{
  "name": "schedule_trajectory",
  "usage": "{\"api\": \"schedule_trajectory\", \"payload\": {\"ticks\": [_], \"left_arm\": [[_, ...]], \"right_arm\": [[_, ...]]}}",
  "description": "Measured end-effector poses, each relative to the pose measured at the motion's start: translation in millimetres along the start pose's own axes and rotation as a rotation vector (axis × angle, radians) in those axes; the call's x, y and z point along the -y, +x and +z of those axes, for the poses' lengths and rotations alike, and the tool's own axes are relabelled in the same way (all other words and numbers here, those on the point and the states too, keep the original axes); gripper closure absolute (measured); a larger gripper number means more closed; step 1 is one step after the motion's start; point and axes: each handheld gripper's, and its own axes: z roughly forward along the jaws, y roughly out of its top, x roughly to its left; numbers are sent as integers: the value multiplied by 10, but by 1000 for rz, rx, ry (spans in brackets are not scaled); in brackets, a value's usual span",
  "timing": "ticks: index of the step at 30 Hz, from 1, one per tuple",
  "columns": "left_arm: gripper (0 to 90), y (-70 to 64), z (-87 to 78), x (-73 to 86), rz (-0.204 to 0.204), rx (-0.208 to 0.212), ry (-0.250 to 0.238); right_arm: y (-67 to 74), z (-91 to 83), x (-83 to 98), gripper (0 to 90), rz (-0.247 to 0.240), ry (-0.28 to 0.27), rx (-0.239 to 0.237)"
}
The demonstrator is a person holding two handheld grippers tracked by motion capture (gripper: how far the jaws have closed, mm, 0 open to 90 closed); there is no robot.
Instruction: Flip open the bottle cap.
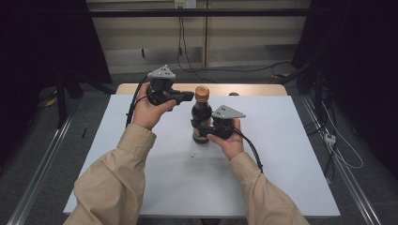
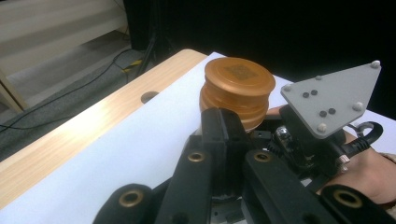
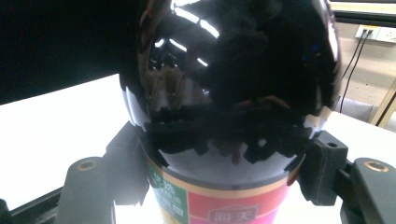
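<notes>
Clamping the dark-filled bottle (image 3: pixel 233 116) in my right gripper (image 1: pixel 206 130), my closed left gripper (image 2: pixel 224 135) nears its cap (image 2: pixel 238 91).

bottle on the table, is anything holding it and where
Yes: the right tongs clamp the dark bottle around its lower body, at the label. The left tongs are shut beside its orange cap, holding nothing.

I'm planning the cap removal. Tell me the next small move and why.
Probably ease the left gripper forward, open it, and close it round the orange cap. Its jaws sit shut just short of the cap, while the right gripper already clamps the dark bottle upright on the table.
</notes>
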Motion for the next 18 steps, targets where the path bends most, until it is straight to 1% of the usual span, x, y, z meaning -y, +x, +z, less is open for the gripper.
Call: {"api": "schedule_trajectory", "payload": {"ticks": [2,3,5,7,11,18], "left_arm": [[900,-4,9,-2,0,8,-6],[900,-4,11,-6,8,11,-9],[900,-14,12,-14,8,15,-5],[900,-13,13,-17,0,17,0],[900,-13,16,-25,0,23,-1],[900,-21,25,-38,2,17,4]], "right_arm": [[0,-1,0,302,-1,0,0],[-1,-2,0,302,-1,0,0],[1,-3,1,302,2,2,0],[2,-6,6,302,3,-1,1],[1,-6,11,302,4,-5,2],[-4,-7,11,302,6,-5,2]]}}
